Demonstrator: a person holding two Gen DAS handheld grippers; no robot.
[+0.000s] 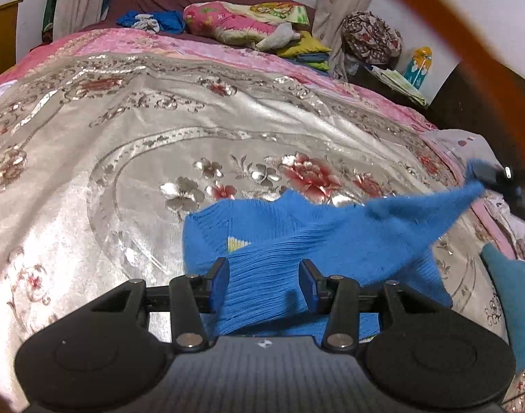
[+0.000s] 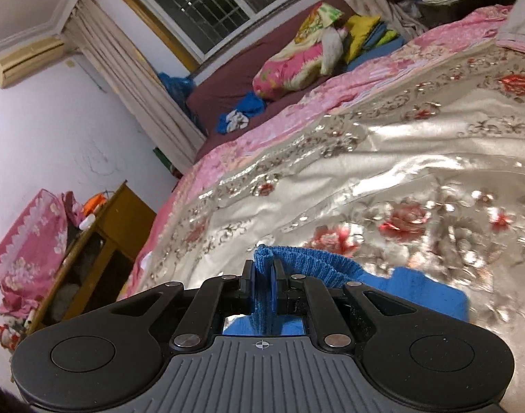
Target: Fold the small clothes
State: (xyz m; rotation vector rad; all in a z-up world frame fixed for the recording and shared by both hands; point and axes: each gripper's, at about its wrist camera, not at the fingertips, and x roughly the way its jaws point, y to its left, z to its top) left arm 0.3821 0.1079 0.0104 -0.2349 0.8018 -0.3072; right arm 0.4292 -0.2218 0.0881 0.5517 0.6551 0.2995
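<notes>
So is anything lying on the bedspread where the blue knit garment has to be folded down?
Nothing visible: the shiny floral bedspread beyond the blue knit garment is bare; the pillows and clothes lie far off at the head of the bed.

This was a home bedroom. A bed with a shiny floral bedspread filled it; behind the bed stood a barred window with curtains, beside the bed a wooden cabinet.
</notes>
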